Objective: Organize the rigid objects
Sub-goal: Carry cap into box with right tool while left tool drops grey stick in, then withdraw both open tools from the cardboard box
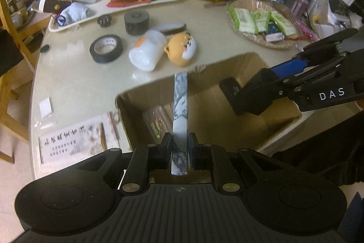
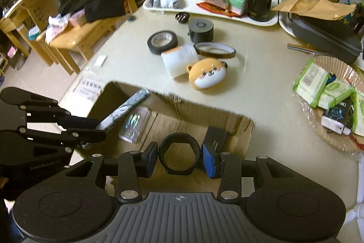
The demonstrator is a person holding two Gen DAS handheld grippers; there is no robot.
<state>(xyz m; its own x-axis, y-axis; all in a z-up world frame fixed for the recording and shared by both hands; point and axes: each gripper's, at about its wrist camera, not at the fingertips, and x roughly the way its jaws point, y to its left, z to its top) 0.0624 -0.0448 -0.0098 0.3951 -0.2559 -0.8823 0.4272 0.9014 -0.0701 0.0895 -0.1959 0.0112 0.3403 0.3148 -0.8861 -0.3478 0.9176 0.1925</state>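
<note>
Left tool (image 1: 179,152) pinching a marbled flat bar (image 1: 180,111) over the cardboard box (image 1: 282,115). Right tool (image 2: 179,158) clamps a black ring (image 2: 179,153), also above box.

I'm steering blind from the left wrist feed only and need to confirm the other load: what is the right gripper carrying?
Observer: The right gripper is closed on a black ring with a hexagonal hole, held between its pads.
Operator: Is it over the cardboard box?
Observer: Yes, the ring hangs above the open cardboard box.
Operator: Anything already inside on that side?
Observer: A small black box leans against the inner wall, and a clear plastic case lies on the bottom.
</note>
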